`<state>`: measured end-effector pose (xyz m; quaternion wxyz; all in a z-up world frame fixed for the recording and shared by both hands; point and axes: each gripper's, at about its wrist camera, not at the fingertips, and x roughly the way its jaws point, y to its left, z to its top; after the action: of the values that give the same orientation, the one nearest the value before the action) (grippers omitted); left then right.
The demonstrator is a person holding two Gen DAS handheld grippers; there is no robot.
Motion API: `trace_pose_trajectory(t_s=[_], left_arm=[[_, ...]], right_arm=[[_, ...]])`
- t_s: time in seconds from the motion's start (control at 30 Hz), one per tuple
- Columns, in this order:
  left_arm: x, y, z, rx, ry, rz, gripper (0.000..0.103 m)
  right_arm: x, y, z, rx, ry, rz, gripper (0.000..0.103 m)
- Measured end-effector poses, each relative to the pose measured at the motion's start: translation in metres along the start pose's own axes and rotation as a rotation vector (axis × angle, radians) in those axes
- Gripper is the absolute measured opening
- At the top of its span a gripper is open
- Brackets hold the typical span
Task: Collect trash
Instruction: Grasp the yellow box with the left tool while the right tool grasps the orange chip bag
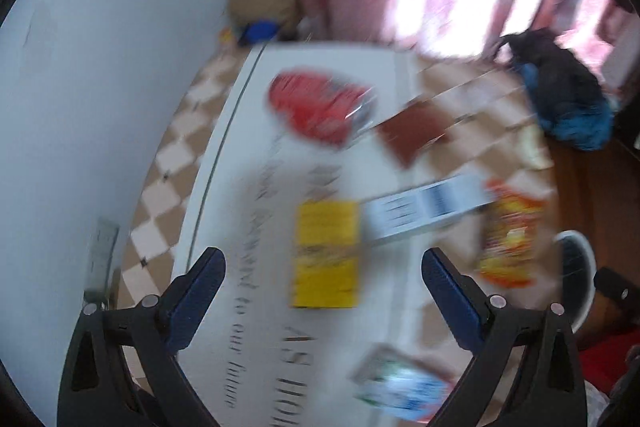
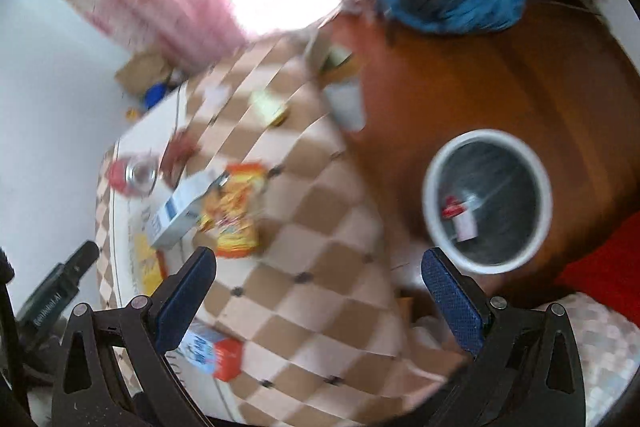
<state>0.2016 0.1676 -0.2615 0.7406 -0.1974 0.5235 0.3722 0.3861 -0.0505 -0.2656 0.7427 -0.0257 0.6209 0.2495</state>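
Inside the bin, only the right view shows a red-white wrapper.

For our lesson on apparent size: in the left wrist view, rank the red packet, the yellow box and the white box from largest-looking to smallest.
1. Red packet, tied with
1. yellow box: they look alike, and the yellow box lies nearer the camera, so I won't separate them.
3. White box, a narrower strip.
Blur softens all edges.
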Motion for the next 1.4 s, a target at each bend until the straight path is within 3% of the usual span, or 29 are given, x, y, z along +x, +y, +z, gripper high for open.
trace_pose_trajectory(t_s=[0.23,0.53,0.6,0.7,0.83,0.93,1.0,1.17,1.4], left_arm=[[0.074,0.018,-0.008,-0.004,0.157,-0.093,0.099],[0.11,0.0,-0.004,0.019,0.213,-0.126,0.098],[0.113,0.0,-0.004,0.01,0.214,-0.125,0.085],[0.114,0.001,-0.003,0.004,0.204,-0.114,0.076],[0.115,0.004,0.0,-0.008,0.19,-0.103,0.063],[0.111,0.012,0.002,-0.01,0.177,-0.102,0.052],[0.107,0.012,0.002,-0.009,0.175,-0.101,0.052],[0.099,0.016,-0.004,-0.002,0.166,-0.077,0.052],[0.08,0.025,-0.015,0.005,0.137,-0.042,0.052]], right_arm=[[0.083,0.05,0.014,-0.054,0.118,-0.04,0.103],[0.112,0.081,0.025,-0.11,0.113,-0.106,0.103],[0.116,0.082,0.028,-0.117,0.115,-0.123,0.103],[0.123,0.083,0.028,-0.119,0.125,-0.131,0.102],[0.128,0.085,0.027,-0.121,0.117,-0.14,0.096],[0.127,0.09,0.029,-0.156,0.091,-0.168,0.085],[0.126,0.095,0.029,-0.194,0.074,-0.208,0.07],[0.124,0.097,0.026,-0.233,0.055,-0.23,0.058],[0.117,0.092,0.018,-0.266,0.054,-0.213,0.053]])
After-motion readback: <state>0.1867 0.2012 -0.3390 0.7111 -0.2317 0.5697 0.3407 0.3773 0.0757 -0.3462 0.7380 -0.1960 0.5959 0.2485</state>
